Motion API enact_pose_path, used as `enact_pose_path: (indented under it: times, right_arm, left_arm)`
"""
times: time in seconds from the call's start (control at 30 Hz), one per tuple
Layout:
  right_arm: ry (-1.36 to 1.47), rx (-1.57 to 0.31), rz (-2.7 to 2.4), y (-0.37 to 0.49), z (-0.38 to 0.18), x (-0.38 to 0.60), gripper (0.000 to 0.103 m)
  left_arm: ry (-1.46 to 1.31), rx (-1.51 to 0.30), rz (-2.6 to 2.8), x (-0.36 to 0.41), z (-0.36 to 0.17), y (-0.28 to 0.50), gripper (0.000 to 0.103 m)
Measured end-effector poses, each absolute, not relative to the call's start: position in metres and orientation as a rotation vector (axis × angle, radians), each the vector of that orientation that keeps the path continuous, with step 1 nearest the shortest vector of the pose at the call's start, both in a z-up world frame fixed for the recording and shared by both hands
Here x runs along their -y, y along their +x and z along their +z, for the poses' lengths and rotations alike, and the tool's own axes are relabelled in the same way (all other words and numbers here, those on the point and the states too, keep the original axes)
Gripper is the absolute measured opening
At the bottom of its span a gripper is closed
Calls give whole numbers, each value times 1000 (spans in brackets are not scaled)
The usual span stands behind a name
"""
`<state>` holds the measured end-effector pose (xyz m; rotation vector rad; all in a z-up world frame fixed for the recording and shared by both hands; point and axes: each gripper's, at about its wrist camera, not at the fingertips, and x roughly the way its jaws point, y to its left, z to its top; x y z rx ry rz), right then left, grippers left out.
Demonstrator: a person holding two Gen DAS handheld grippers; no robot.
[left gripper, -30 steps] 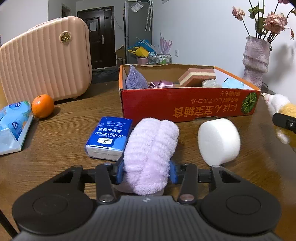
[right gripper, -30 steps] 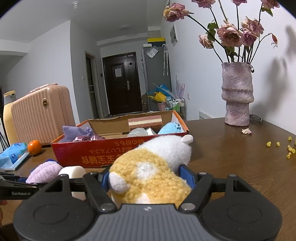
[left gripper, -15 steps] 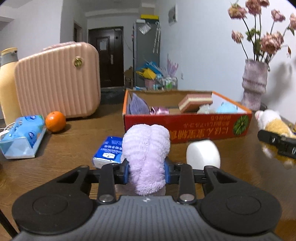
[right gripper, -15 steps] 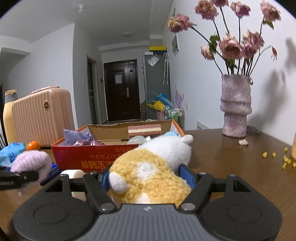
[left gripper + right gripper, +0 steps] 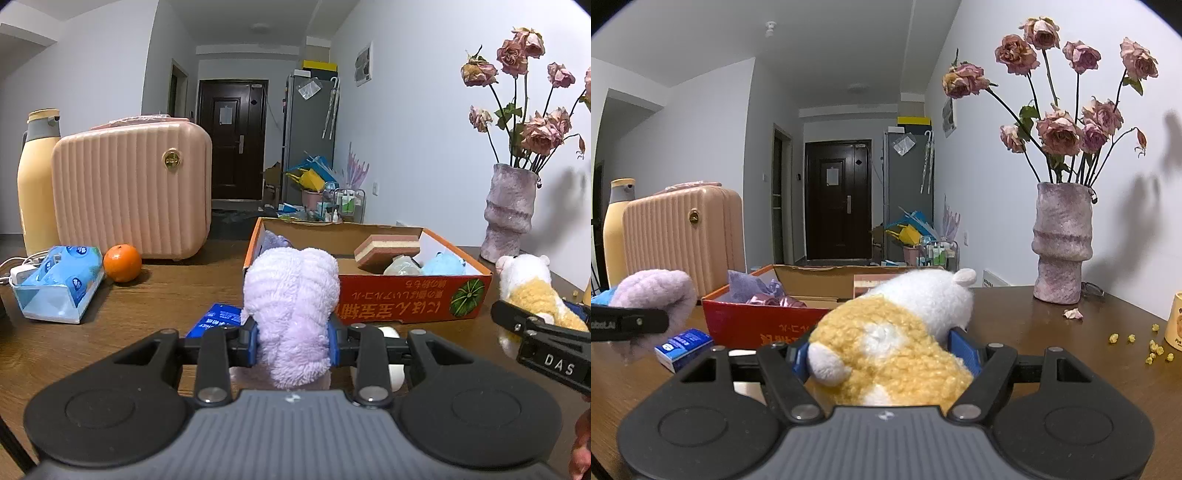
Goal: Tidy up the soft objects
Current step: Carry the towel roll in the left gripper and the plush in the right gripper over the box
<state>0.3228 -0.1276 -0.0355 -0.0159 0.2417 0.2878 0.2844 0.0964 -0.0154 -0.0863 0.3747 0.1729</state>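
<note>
The fluffy purple towel (image 5: 291, 314) sits dead center low in the left view, squeezed tight between the left gripper (image 5: 292, 341) pads, held up in front of the red box (image 5: 406, 301). Over in the right view the right gripper (image 5: 886, 356) is clamped on a yellow and white plush toy (image 5: 897, 339), center bottom. There's 1 blue tissue pack (image 5: 683, 349) on the table (image 5: 147, 295) lower left, vase (image 5: 1062, 243) at right.
</note>
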Motion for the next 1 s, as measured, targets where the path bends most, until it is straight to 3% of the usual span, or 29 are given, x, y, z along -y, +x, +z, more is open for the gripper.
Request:
enact_pose_path:
  times: [1.0]
  right_arm:
    - [-13, -144, 341, 355, -28, 90, 73]
  left_arm:
    - [-156, -313, 172, -91, 3, 330, 34]
